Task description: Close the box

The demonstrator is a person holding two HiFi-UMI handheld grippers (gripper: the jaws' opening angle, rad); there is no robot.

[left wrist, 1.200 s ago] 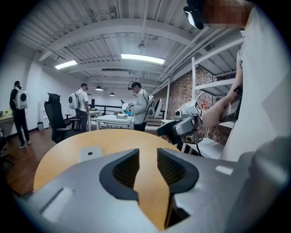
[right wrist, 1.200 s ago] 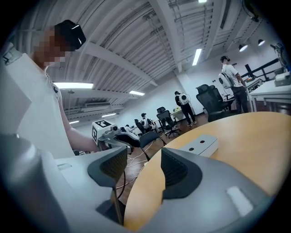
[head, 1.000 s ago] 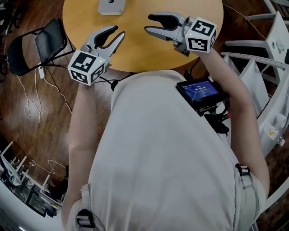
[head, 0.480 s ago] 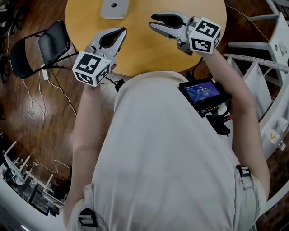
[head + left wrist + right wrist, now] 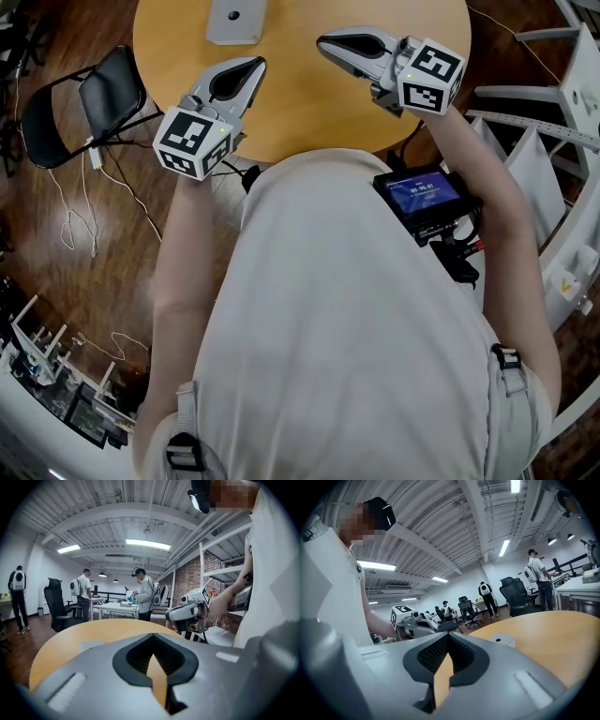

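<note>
Head view: the box (image 5: 232, 21) lies straight beyond the left gripper (image 5: 255, 64), farther from the right gripper (image 5: 323, 40) (the 2 pinched together, empty)

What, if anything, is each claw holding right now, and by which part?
Nothing is held. The left claw and the right claw are both shut with nothing between their jaws, above the table; the grey box lies untouched beyond them.
</note>
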